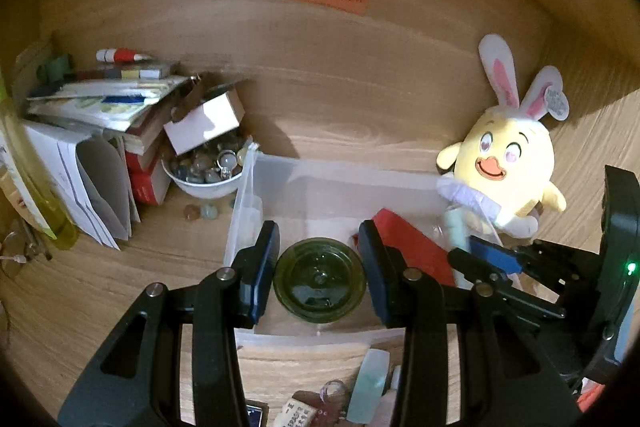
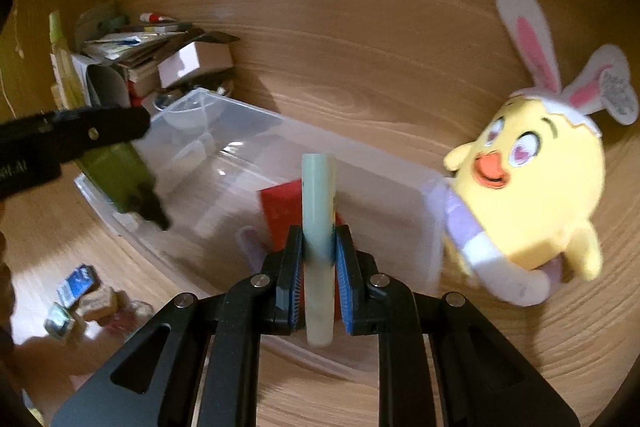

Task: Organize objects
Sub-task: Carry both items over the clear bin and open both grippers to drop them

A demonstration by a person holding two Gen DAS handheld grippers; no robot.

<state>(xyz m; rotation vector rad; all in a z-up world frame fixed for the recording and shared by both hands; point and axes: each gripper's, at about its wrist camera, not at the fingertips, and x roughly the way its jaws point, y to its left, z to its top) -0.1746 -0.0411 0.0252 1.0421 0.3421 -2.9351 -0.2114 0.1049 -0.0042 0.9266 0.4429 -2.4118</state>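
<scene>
My left gripper (image 1: 319,247) is shut on a dark green glass bottle (image 1: 320,279), seen end-on above a clear plastic bin (image 1: 256,187). In the right wrist view the same green bottle (image 2: 112,179) hangs over the bin's (image 2: 240,131) left end under a black finger (image 2: 100,131). My right gripper (image 2: 319,233) is shut on a pale green tube (image 2: 318,219) that points into the bin. A red box (image 2: 280,203) lies inside the bin under the tube. In the left wrist view, my right gripper (image 1: 480,257) with the tube (image 1: 456,227) is at the bin's right end.
A yellow plush chick with bunny ears (image 1: 508,163) leans at the bin's right corner. A white bowl of marbles (image 1: 208,171), a small white box (image 1: 204,123) and stacked books and papers (image 1: 100,115) crowd the left. Small items (image 2: 80,299) lie on the desk in front.
</scene>
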